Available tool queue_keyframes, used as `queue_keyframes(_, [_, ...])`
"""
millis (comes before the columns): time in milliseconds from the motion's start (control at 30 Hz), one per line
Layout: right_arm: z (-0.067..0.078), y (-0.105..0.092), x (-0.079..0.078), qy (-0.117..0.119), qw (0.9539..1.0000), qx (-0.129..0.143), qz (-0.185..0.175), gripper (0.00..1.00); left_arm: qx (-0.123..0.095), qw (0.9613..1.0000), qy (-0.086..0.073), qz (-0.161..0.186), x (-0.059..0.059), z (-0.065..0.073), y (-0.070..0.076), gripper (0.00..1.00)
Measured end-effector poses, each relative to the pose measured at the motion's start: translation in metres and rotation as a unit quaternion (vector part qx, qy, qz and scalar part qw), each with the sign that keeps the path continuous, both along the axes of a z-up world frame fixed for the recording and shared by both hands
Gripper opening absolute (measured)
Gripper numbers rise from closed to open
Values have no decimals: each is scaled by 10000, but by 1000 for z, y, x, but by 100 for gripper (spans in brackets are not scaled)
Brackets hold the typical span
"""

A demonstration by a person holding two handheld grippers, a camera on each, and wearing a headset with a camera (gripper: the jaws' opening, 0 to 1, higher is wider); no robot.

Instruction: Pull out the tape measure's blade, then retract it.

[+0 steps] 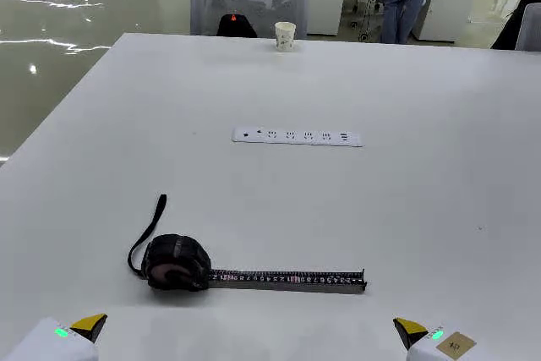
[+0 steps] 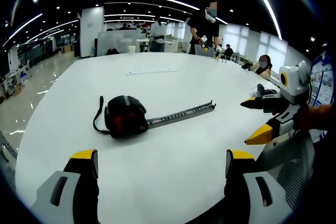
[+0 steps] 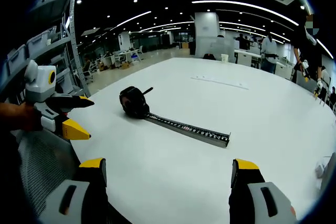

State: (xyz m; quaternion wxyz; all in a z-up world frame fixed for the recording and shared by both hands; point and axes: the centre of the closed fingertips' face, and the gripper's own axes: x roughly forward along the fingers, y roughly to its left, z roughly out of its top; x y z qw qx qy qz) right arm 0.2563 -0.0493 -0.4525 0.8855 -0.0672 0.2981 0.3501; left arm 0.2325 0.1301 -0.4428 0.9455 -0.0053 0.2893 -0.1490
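The tape measure (image 1: 176, 263) lies close to the near edge of the surface (image 1: 406, 209), toward its left corner. Its blade (image 1: 287, 279) is pulled out and lies flat along that edge, running rightward and ending in a small hook. The printed marks are too small to read. A black strap (image 1: 148, 230) curls from the dark case toward the far edge.

The left gripper (image 2: 161, 157) hangs by the near edge, jaws spread wide with nothing between them. The right gripper (image 3: 170, 165) is likewise wide open and empty. Both are apart from the tape measure, and the bottom of the head view cuts each down to one yellow tip.

A power strip (image 1: 297, 136) lies mid-surface, and a paper cup (image 1: 286, 35) stands at the far edge.
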Motion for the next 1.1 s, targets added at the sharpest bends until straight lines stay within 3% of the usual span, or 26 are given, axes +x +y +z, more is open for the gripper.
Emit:
queue_keyframes(400, [2,0,2,-2,9998,72,188,99,9,10000,-28,-17,5,1,-4,99])
queue_keyframes(867, [5,-5,13,-58,9975,184,683,97,-97,9998,-60,142,20,-2,-10,99])
queue_keyframes(1100, [0,-10,19,-33,9960,82,891,91,-83,9996,-90,259,30,-3,-7,99])
